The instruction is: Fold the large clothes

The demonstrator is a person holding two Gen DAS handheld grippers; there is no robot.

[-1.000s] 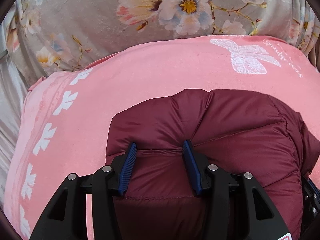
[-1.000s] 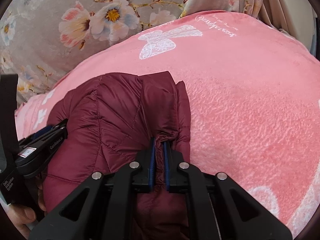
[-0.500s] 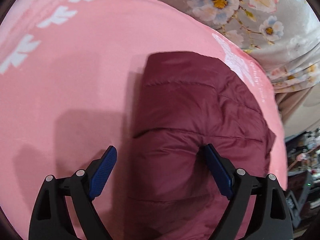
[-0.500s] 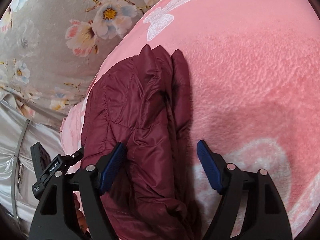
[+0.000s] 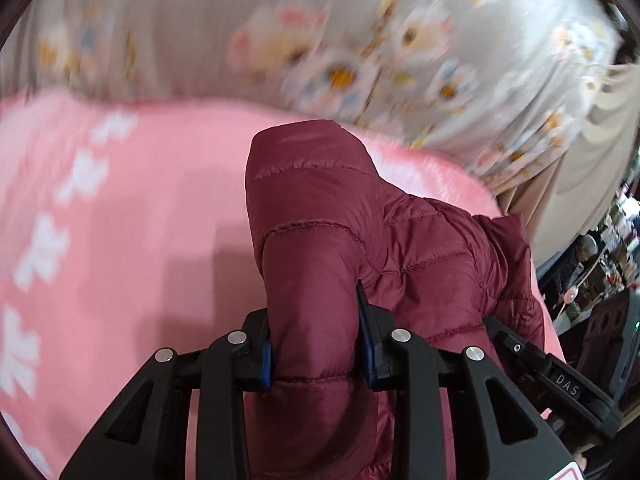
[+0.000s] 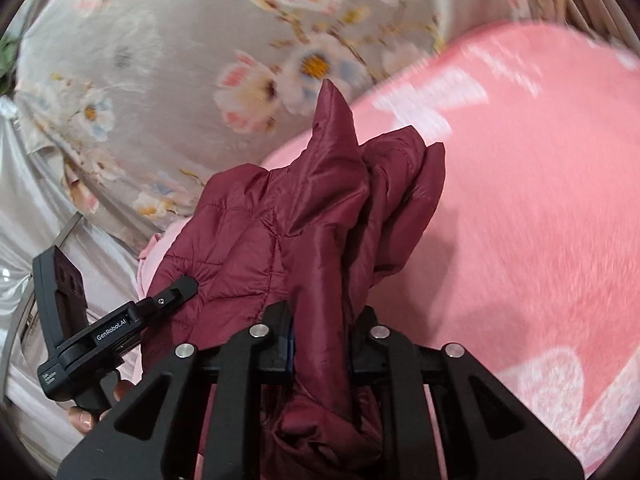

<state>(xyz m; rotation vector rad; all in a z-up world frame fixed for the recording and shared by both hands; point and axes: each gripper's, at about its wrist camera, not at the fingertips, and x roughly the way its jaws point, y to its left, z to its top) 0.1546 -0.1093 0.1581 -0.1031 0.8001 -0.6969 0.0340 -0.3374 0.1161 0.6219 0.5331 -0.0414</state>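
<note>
1. Half a second ago both grippers stood wide open over the maroon puffer jacket, which lay flat on the pink blanket. Both sets of jaws have just been closing, with padded fabric between them.
2. Left gripper: blue pads pinched on a thick quilted roll of the jacket. Right gripper: pads squeezed on a narrower bunched fold.
3. Jacket is now bunched and lifted at the gripped edges; its far end is over the blanket, one corner sticking up in the right wrist view.
4. Backdrop: grey floral fabric behind the blanket, motion-blurred. Cluttered room corner at far right of the left wrist view, too small to read.
5. Jacket bulk hides most of each gripper's fingers.
6. Both grippers are angled downward, side by side on the same garment. The left one shows at lower left of the right wrist view, fingertips of the person's hand under it.
</note>
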